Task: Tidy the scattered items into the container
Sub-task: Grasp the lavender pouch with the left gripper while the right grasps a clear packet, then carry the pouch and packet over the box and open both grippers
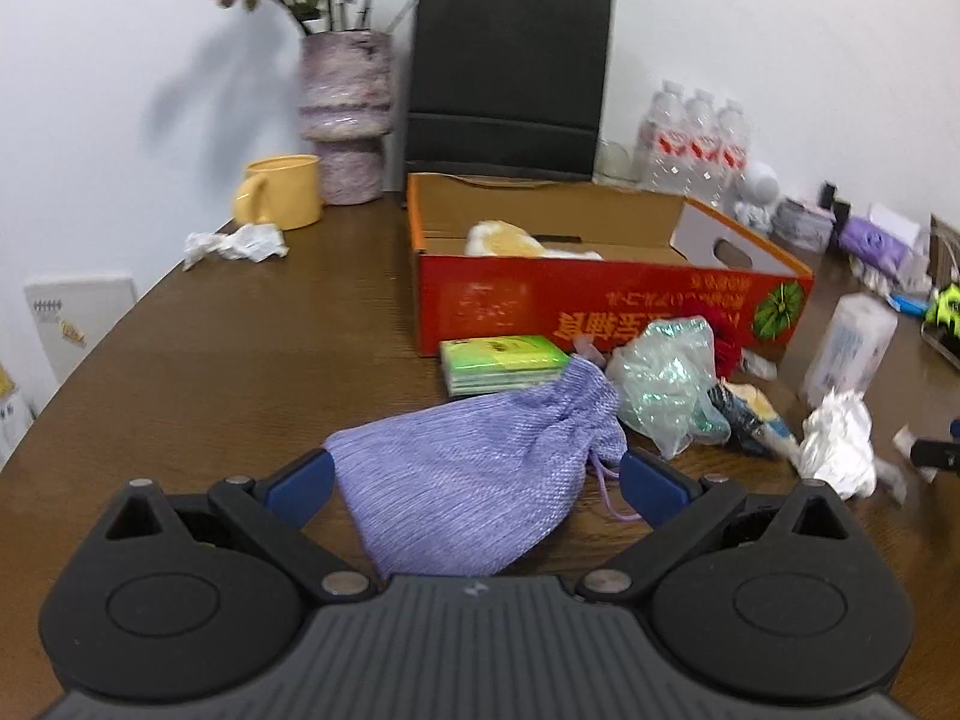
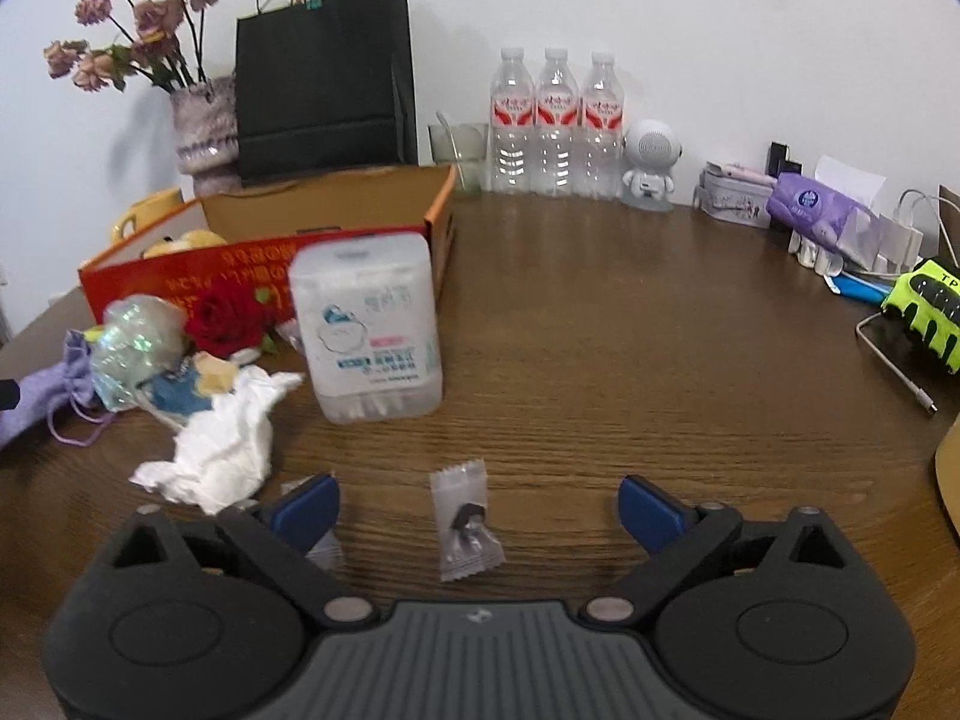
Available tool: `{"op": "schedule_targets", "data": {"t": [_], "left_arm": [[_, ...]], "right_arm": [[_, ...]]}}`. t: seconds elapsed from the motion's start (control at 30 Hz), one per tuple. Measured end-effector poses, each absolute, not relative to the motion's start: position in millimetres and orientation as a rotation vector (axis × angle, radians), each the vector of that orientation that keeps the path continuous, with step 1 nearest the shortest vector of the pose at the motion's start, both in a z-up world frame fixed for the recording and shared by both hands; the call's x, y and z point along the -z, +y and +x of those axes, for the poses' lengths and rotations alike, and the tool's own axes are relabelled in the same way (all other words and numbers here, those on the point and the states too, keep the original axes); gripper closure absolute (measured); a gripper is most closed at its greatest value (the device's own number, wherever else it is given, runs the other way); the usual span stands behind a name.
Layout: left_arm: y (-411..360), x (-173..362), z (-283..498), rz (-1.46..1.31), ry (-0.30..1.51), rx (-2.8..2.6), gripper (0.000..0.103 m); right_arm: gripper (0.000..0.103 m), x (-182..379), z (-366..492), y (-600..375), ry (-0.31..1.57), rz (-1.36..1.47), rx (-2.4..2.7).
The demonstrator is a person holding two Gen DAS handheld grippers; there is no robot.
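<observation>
While spread wide, right fingers (image 2: 651, 507) flank candy sachet (image 2: 467, 528) — untouched

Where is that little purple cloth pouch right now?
In the left wrist view the purple pouch lies on the table between the left gripper's open fingers, just in front of the green tissue pack and the red box.

A brown wooden table (image 2: 600, 330) carries an orange cardboard box (image 1: 600, 300), a purple pouch (image 1: 474, 480) and crumpled tissue (image 2: 222, 450).

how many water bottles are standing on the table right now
3. The water bottles stand side by side against the back wall: left, middle, right, between a glass and a white robot figure. More may be hidden.
</observation>
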State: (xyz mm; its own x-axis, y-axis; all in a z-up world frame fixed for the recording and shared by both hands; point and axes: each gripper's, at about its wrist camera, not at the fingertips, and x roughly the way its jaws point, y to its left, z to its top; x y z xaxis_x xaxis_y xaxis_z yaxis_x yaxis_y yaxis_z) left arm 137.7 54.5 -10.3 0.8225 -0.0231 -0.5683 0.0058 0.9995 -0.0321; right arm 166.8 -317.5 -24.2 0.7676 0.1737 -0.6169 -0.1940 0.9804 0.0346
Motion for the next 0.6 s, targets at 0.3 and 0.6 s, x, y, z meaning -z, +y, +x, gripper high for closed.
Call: {"op": "schedule_targets", "data": {"t": [0.3,0.6], "left_arm": [[34.8,30.5,160.3,0.069,0.644,0.075,0.079],[44.3,15.6,132.4,-0.014,0.579,0.073,0.092]], "right_arm": [[0.086,28.3,170.1,-317.5,0.686,-0.039,-0.244],[0.094,18.4,154.4,-320.3,0.613,0.013,-0.258]]}}
